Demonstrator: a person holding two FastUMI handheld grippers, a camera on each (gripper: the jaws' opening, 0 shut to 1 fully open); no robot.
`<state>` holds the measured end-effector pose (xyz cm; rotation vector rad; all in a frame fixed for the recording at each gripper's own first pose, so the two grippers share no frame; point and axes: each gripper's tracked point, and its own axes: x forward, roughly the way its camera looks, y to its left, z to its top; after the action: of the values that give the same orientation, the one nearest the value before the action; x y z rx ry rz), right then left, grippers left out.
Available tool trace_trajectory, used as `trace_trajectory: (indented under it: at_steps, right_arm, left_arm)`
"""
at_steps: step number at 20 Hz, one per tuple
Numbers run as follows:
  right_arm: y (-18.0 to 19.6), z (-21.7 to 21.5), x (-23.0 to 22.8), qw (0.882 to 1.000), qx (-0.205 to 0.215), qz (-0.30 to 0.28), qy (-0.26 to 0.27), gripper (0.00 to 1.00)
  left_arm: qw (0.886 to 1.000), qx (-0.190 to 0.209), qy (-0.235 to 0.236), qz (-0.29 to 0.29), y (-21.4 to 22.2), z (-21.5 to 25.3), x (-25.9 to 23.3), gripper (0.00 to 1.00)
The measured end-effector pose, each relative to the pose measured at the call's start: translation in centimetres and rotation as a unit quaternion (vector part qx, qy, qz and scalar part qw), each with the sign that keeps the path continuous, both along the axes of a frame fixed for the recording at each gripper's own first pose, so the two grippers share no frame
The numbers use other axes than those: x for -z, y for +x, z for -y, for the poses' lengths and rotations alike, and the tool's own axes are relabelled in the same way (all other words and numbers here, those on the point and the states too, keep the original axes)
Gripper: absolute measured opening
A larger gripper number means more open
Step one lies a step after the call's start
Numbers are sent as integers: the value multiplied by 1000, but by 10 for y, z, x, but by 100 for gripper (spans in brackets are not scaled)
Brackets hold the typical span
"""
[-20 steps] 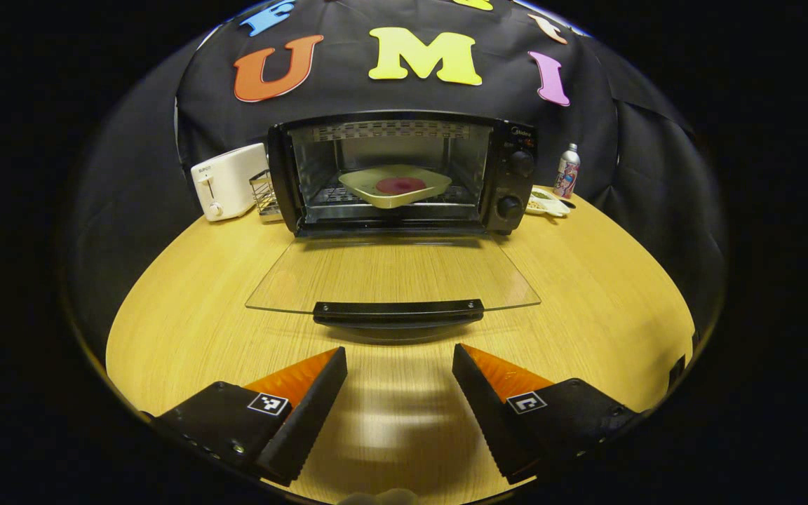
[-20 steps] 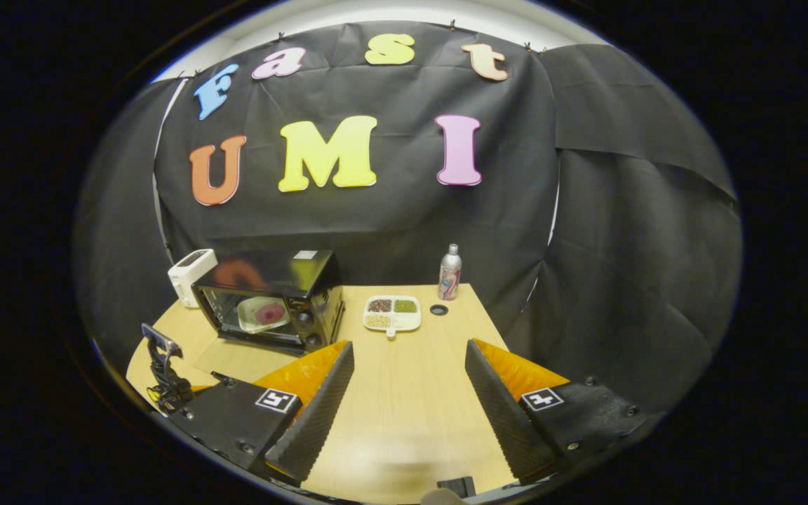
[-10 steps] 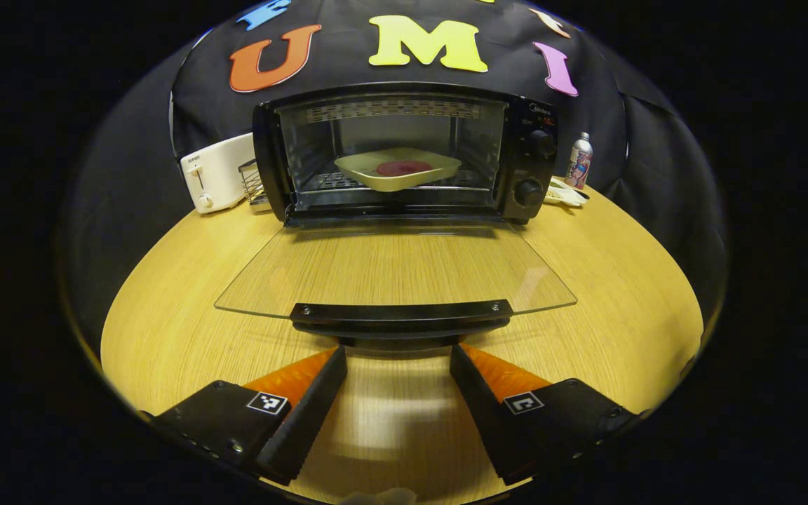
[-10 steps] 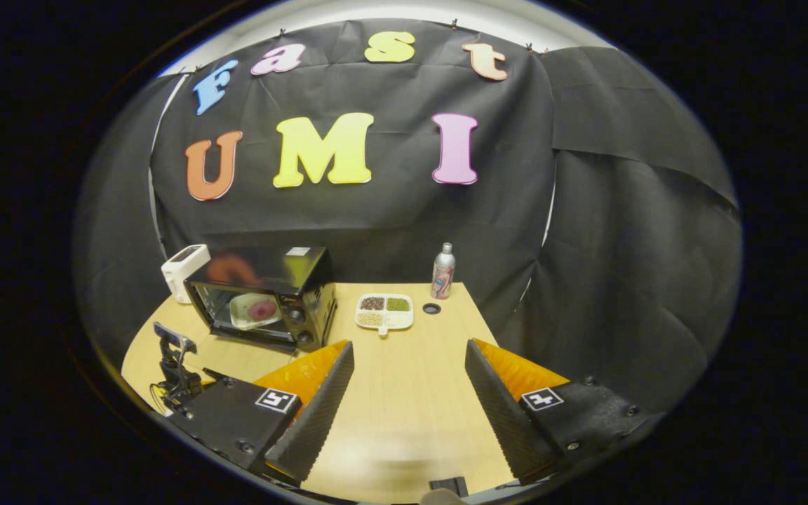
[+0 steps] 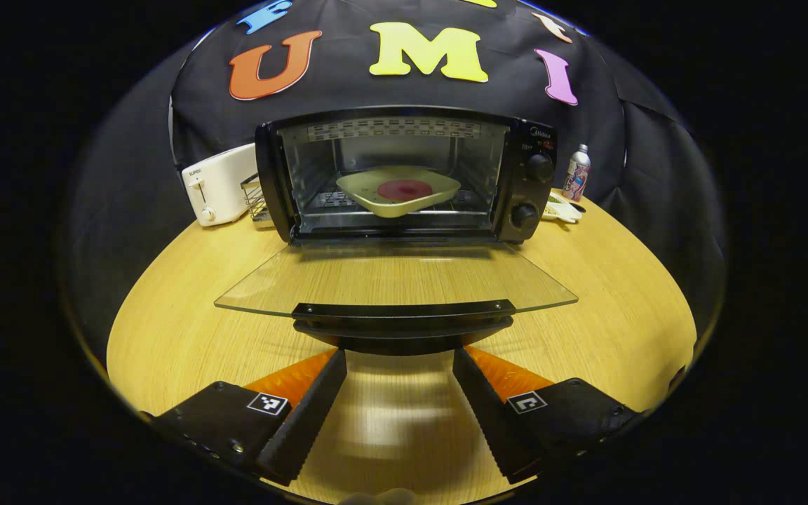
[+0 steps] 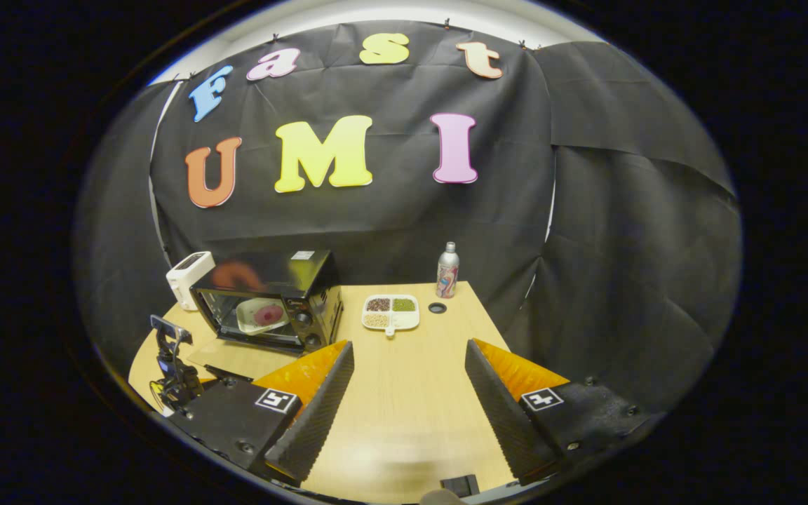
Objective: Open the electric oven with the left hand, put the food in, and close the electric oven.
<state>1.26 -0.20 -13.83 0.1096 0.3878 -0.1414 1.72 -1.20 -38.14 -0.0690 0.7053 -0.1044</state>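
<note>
the black-and-orange left gripper (image 5: 398, 354), fingers spread wide, is sitting just beneath the black handle (image 5: 402, 313) of the black electric oven's (image 5: 404, 172) lowered glass door; the right gripper (image 6: 409, 351) is hanging wide apart too.

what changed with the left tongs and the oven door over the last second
The left tongs moved forward, up to the door handle, open fingers now just beneath it, gripping nothing. The glass door stayed folded down; the plate of food stayed on the oven rack. The right tongs stayed open over the table.
</note>
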Motion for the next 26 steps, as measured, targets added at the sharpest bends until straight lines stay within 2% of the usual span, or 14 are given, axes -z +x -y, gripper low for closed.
trace_trajectory:
  at_steps: [5, 7, 8, 9, 10, 12, 15, 16, 18, 19, 20, 22, 23, 26]
  right_arm:
    - [2, -2, -5, 1000, -2, 9, 4, 96]
    - [3, -1, -7, 1000, -1, 12, 8, 96]
    - [0, 1, -9, 1000, 1, 14, 11, 100]
    - [0, 3, -9, 1000, 2, 16, 12, 96]
    - [0, 5, -9, 1000, 4, 17, 14, 100]
    - [0, 7, -8, 1000, 7, 20, 15, 96]
    - [-5, 10, -8, 999, 14, 22, 26, 96]
    - [-6, 12, -8, 999, 16, 24, 29, 100]
    - [-6, 13, -9, 999, 18, 28, 28, 96]
    - [-6, 13, -9, 999, 20, 30, 27, 100]
    - [-6, 14, -10, 999, 21, 31, 28, 96]
    - [-7, 13, -11, 999, 23, 33, 32, 100]
    - [-7, 11, -10, 999, 22, 32, 32, 96]
    - [-6, 9, -10, 999, 22, 31, 31, 100]
  left_arm:
    - [1000, -15, -5, 23, 18, -8, -31, 97]
    - [999, -13, 1, 34, 27, -12, -43, 97]
    - [999, -11, 2, 39, 32, -12, -49, 98]
    - [999, -10, 3, 43, 36, -13, -54, 97]
    - [999, -9, 4, 47, 41, -12, -59, 97]
    - [998, -5, 7, 55, 51, -13, -69, 97]
    - [998, 2, 12, 68, 70, -11, -84, 97]
    - [997, 4, 14, 74, 78, -10, -90, 96]
    - [996, 8, 19, 88, 92, -9, -103, 96]
    - [995, 9, 16, 98, 98, -7, -111, 96]
    - [994, 10, 12, 104, 101, -4, -117, 96]
    - [994, 11, 8, 107, 99, 1, -121, 97]
    - [994, 13, 9, 105, 96, 2, -120, 97]
    - [995, 18, 8, 101, 88, 5, -116, 98]
